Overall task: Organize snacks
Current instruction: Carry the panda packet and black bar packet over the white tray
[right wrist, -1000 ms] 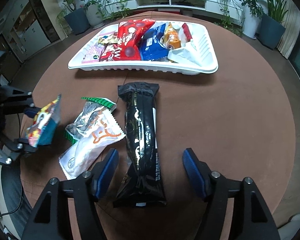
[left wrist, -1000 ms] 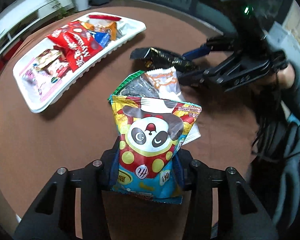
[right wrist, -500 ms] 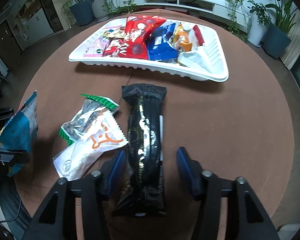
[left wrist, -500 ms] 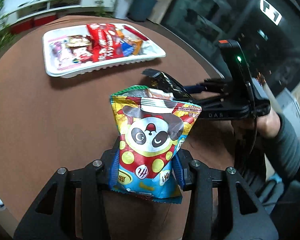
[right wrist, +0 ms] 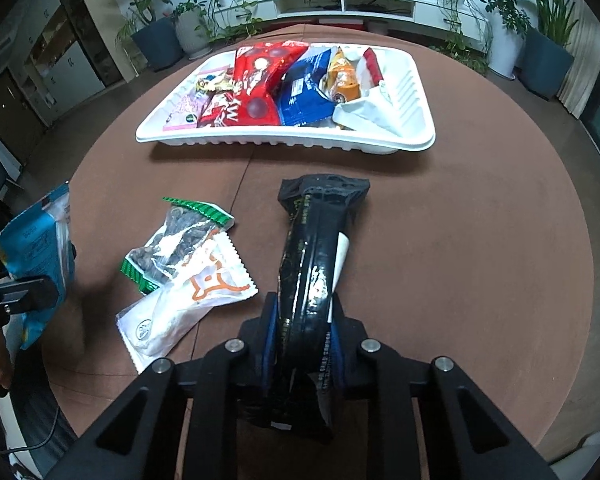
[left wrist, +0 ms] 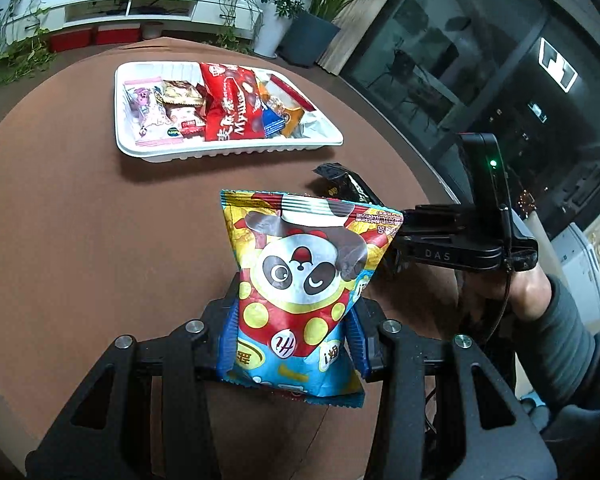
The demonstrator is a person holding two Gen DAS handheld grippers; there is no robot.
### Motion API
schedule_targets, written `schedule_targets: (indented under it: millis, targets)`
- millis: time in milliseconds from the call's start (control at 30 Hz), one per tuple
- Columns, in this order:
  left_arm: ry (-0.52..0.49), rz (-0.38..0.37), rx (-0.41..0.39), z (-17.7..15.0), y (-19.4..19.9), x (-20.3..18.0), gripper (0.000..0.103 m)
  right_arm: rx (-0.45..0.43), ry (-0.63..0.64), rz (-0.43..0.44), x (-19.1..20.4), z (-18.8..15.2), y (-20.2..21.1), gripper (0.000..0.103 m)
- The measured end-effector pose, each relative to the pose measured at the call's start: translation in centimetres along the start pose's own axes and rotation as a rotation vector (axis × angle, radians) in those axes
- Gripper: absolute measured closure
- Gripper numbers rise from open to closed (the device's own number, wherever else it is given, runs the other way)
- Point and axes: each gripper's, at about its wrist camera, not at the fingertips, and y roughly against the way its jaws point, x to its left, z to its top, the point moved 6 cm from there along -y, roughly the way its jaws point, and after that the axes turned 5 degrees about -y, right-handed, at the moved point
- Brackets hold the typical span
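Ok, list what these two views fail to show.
- Left wrist view: the panda snack bag hides the left gripper fingertips and most of the black packet.
- Right wrist view: the black packet covers the right gripper pads.
- Right wrist view: the white packet overlaps the green-edged packet.
- Tray snack labels: too small.

A blue, red and yellow-dotted panda-print foil snack bag (left wrist: 300,280), a glossy black long wrapper (right wrist: 314,276) and a white ribbed plastic tray (right wrist: 414,92) on a brown round table (right wrist: 460,240).
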Motion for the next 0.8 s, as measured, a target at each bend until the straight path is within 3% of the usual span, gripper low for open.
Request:
schedule_targets:
  millis: [400,800]
  targets:
    - [0.053,-0.009,-0.056,1.1,1.3,0.6,0.061,-0.058,-0.093,0.082,-1.8,0.6,2.9,0.079]
    - [0.086,0.055,-0.138,6.7,3.4,4.1,0.061,-0.144,-0.159,0.081,-5.1,5.1,6.1,0.079]
